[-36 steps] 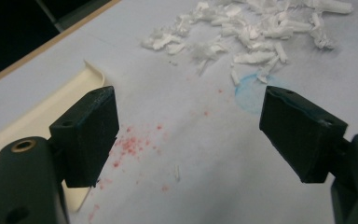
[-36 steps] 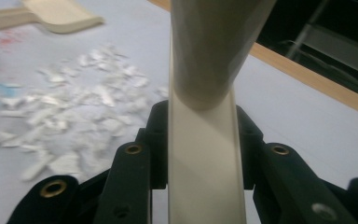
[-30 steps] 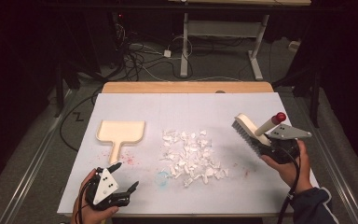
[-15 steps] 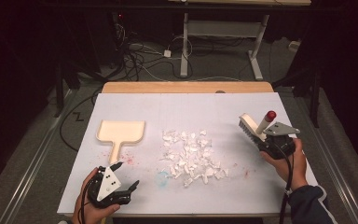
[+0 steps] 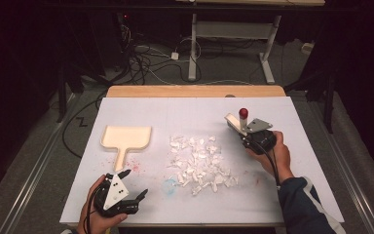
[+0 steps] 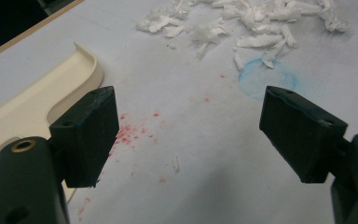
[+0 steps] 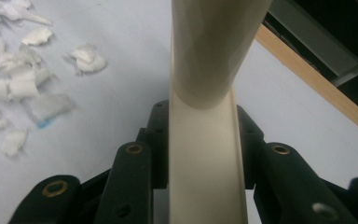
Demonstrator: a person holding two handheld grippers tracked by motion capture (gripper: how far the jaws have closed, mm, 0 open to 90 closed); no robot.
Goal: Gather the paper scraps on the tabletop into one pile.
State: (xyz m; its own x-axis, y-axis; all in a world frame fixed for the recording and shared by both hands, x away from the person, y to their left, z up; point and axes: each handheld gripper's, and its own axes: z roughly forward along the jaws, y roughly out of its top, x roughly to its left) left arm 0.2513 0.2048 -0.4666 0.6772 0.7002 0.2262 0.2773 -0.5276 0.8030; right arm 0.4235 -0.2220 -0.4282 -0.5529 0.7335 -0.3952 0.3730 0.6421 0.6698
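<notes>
Two claws in play: our right claw (image 5: pixel 247 132) is clamped on the cream plastic brush with the red-tipped handle (image 5: pixel 237 121), at the right of the scattered white paper scraps (image 5: pixel 198 163) on the white desk (image 5: pixel 292 161). Our left claw (image 5: pixel 134 184) gapes, holding nothing, near the cream plastic dustpan (image 5: pixel 126 137).

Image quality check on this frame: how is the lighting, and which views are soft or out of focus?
High view: table evenly lit, surroundings nearly black, picture slightly soft. Left gripper view: paper scraps and stains fairly sharp, the near left gripper softer. Right gripper view: brush handle in the right gripper is close and blurred, scraps behind it also soft.
</notes>
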